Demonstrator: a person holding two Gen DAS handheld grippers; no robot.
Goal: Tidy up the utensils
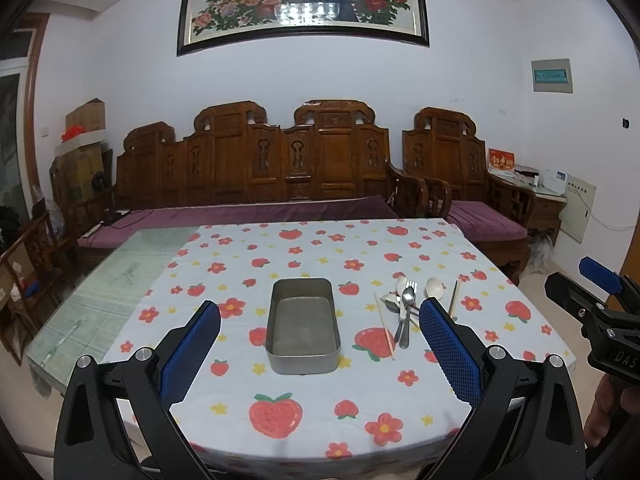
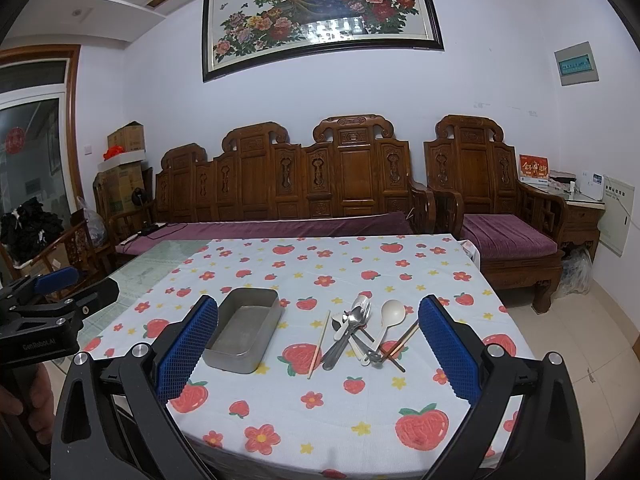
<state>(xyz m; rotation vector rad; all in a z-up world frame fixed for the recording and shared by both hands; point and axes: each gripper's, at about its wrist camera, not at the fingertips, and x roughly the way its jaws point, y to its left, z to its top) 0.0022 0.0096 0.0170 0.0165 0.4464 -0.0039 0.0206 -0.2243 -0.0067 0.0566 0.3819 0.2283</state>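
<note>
Here both grippers hover over the near table edge, the left gripper [image 1: 320, 344] and right gripper [image 2: 318, 344] each with fingers wide apart, empty. The utensils [image 2: 360, 332] lie heaped just right of the tin [image 2: 244, 330].

A strawberry-print cloth [image 2: 320, 404] covers the counter, bare glass [image 2: 160, 256] at its left; beyond, a carved wooden sofa [image 2: 280, 184], armchair [image 2: 480, 176] right, peacock painting [image 2: 320, 12] above.
</note>
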